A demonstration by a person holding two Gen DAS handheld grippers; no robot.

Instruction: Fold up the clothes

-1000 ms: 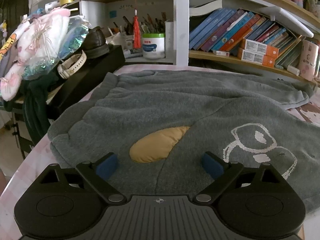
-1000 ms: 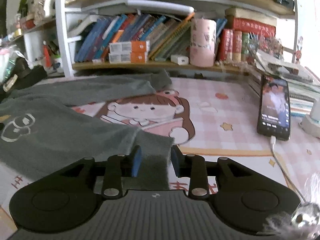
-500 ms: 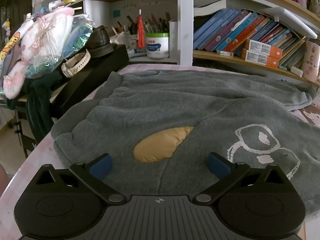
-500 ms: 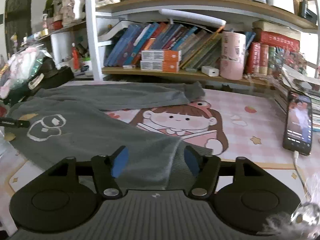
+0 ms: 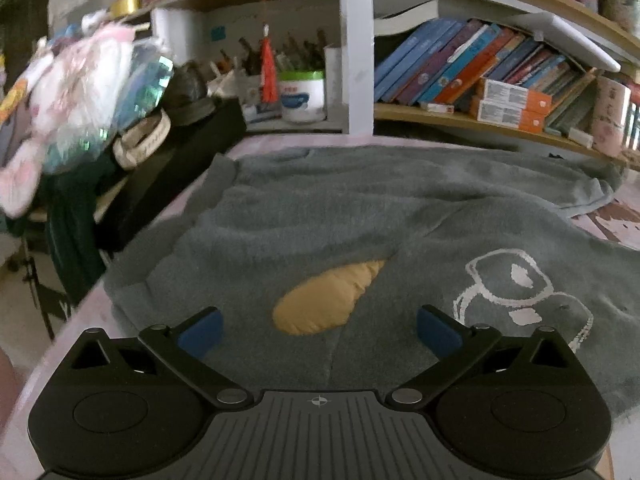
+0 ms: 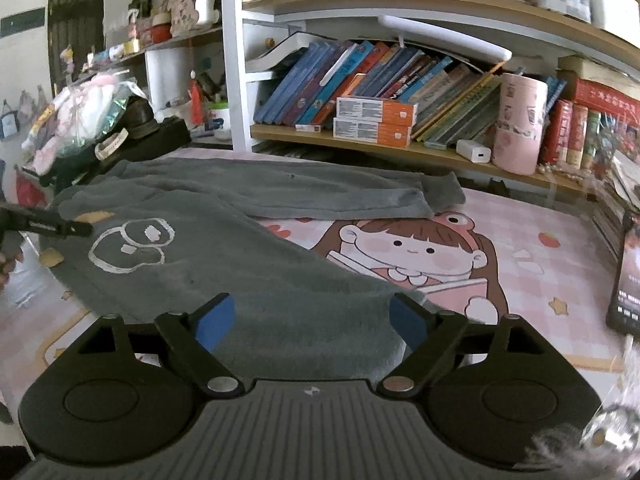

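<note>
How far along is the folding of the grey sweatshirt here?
Early. The grey sweatshirt lies spread on the table mat, one sleeve stretched along the back. The right gripper has just opened off the near cuff; the left gripper is open too. Every fold remains.

2 wrist cameras, each close above its gripper, tilted down toward shelves, sharing the grey sweater [image 5: 320, 216] [image 6: 224, 256]
</note>
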